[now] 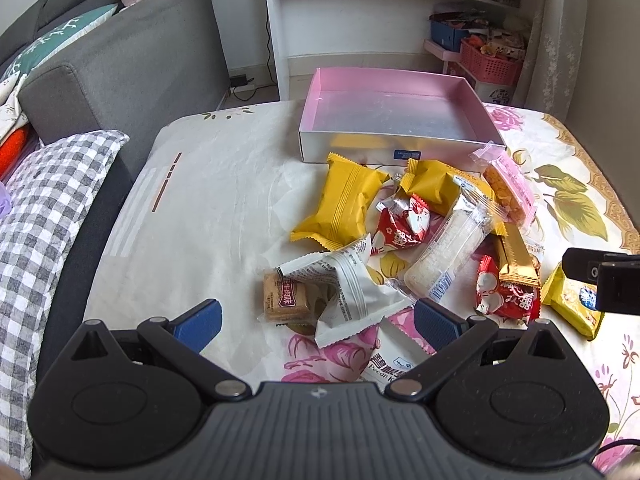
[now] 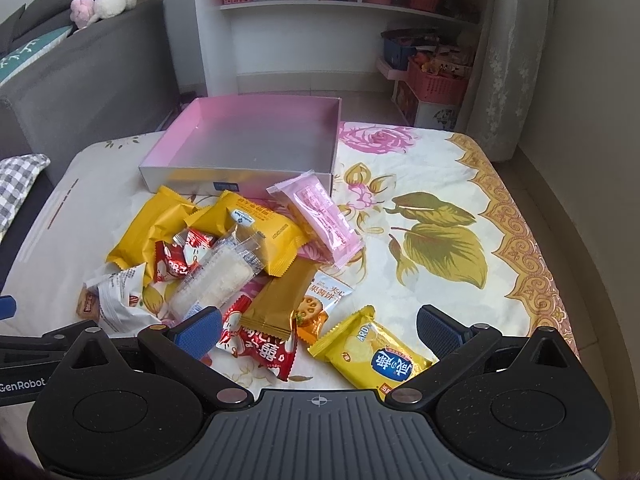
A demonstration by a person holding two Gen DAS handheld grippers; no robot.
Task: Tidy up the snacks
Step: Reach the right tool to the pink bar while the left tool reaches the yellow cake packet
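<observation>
A pile of wrapped snacks lies on the flowered cloth in front of an empty box with pink inner walls (image 1: 400, 92) (image 2: 256, 120). My left gripper (image 1: 318, 320) is open above a white packet (image 1: 352, 292) and a brown biscuit pack (image 1: 286, 298). Further off lie a big yellow packet (image 1: 340, 204), a red candy packet (image 1: 404, 226) and a clear rice-cracker pack (image 1: 444, 252). My right gripper (image 2: 320, 330) is open over a red packet (image 2: 260, 348) and a yellow chip packet (image 2: 376, 352). A pink packet (image 2: 320, 216) leans at the box's corner.
A grey sofa (image 1: 132, 64) with a checked pillow (image 1: 44, 216) stands at the left. White shelves (image 1: 360, 12) and pink baskets (image 1: 490, 62) are behind the table. The right gripper's body (image 1: 604, 276) shows at the left wrist view's right edge. The table's right edge (image 2: 532, 264) has an orange border.
</observation>
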